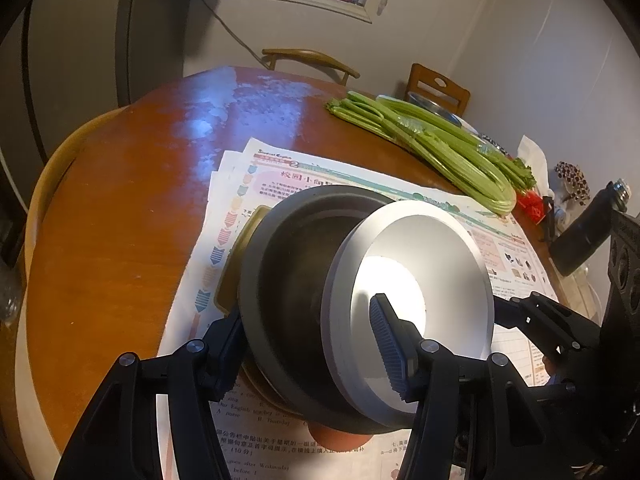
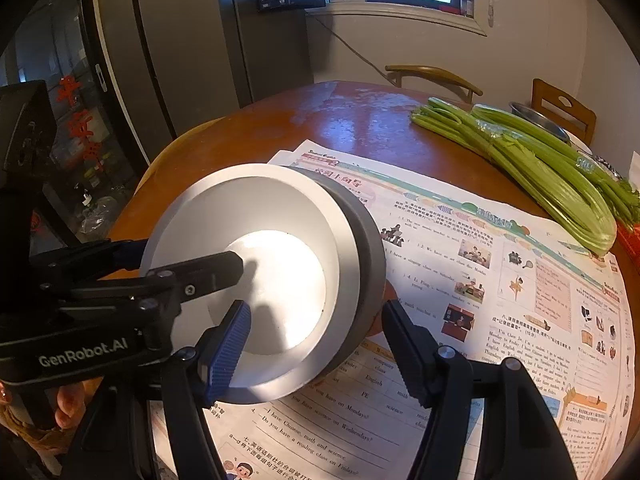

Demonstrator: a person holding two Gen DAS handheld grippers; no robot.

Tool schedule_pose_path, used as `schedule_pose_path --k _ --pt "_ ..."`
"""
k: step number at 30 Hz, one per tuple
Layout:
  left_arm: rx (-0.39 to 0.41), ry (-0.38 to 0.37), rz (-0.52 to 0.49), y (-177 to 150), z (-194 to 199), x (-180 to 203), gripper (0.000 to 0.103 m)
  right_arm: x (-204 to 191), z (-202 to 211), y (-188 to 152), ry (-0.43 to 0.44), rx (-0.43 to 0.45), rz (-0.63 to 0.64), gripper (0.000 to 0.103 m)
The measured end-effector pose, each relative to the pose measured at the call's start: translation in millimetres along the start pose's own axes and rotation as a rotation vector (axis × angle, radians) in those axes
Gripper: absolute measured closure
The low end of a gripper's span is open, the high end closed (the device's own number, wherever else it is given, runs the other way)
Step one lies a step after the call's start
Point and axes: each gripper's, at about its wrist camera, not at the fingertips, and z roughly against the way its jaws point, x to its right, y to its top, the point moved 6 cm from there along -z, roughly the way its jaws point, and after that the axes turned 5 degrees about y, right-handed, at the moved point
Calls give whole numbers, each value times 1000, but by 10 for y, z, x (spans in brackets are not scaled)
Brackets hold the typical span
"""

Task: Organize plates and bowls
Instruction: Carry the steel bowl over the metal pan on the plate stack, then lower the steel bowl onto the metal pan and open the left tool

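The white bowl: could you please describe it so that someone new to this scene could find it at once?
Start at the round wooden table and find the newspaper spread across it. On the paper stands a stack of dishes, and the white bowl sits tilted on top, inside a dark grey bowl. It is the only white dish, with both grippers' fingers reaching into it.

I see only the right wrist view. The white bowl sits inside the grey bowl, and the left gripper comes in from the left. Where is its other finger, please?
Observer: Outside the grey bowl. The left gripper has one finger on its outer wall and one inside the white bowl.
Operator: Is anything under the bowls on that side?
Observer: Yes, a yellow dish shows under the grey bowl's left edge.
Operator: And beyond the celery, to the right?
Observer: A dark bottle, near the table's edge.
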Motion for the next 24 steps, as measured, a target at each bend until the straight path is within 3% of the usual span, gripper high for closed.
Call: schedule_pose_path --k 14,24 --pt "28 46 3 -26 192 -30 43 8 63 -2 0 25 3 35" --pt "103 65 -28 -43 521 133 43 28 314 26 -8 87 -14 35"
